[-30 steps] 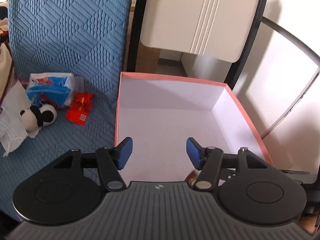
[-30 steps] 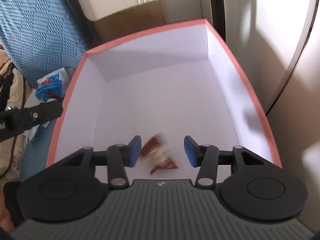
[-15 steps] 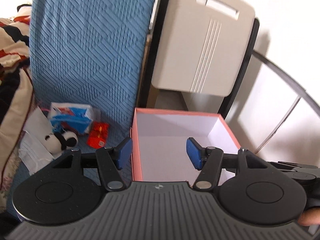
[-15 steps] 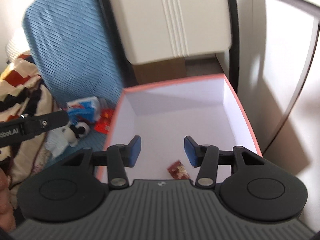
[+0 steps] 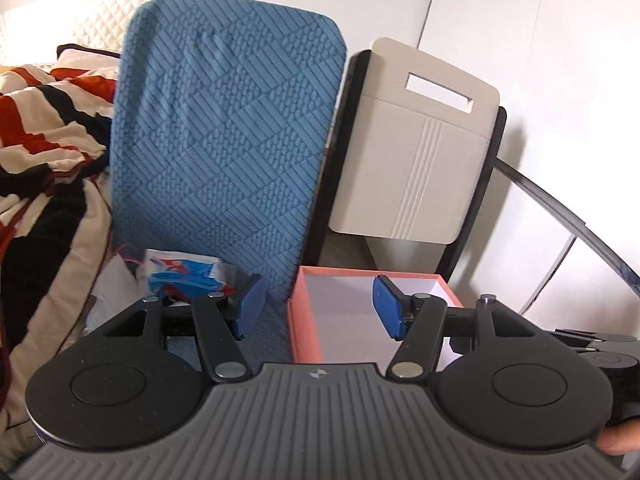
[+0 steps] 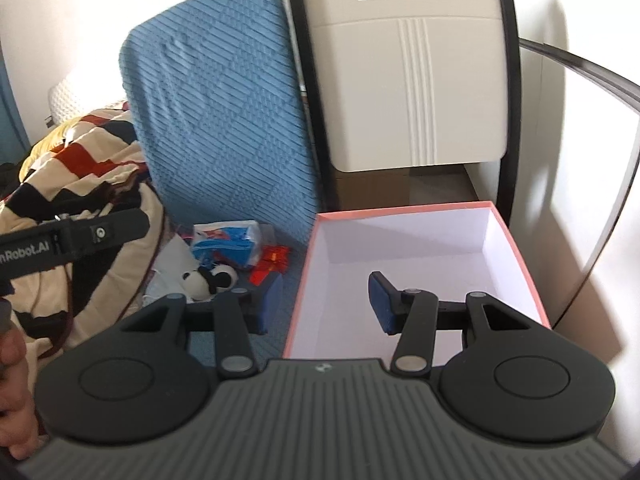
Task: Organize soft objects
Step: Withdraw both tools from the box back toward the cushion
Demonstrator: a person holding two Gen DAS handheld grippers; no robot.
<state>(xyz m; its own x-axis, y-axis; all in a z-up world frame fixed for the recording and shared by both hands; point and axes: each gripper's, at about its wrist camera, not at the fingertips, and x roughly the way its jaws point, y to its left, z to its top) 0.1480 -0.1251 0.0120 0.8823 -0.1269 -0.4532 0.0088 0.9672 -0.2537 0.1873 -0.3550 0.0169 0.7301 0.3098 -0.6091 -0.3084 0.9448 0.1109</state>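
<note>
A pink-rimmed box (image 6: 516, 248) with a white inside stands on the blue seat; in the left wrist view the box (image 5: 294, 312) shows low down. Left of it lie a black-and-white plush toy (image 6: 212, 278), a blue-and-white soft pack (image 6: 228, 242) and a red packet (image 6: 270, 262). The blue-and-white pack (image 5: 180, 276) also shows in the left wrist view. My right gripper (image 6: 326, 304) is open and empty, raised above the box's left wall. My left gripper (image 5: 318, 312) is open and empty too, high above the box's near left corner. The box floor's near part is hidden by the right gripper.
A blue textured cushion (image 5: 224, 140) stands upright behind the pile. A beige chair back (image 6: 408, 76) with a black frame rises behind the box. A patterned blanket (image 5: 44, 152) is heaped at the left. A person's hand (image 6: 14, 408) shows at the left edge.
Both grippers have risen and drawn back from the box, so more of the cushion and chair back shows. The red snack packet seen in the box is now hidden behind my right gripper.
</note>
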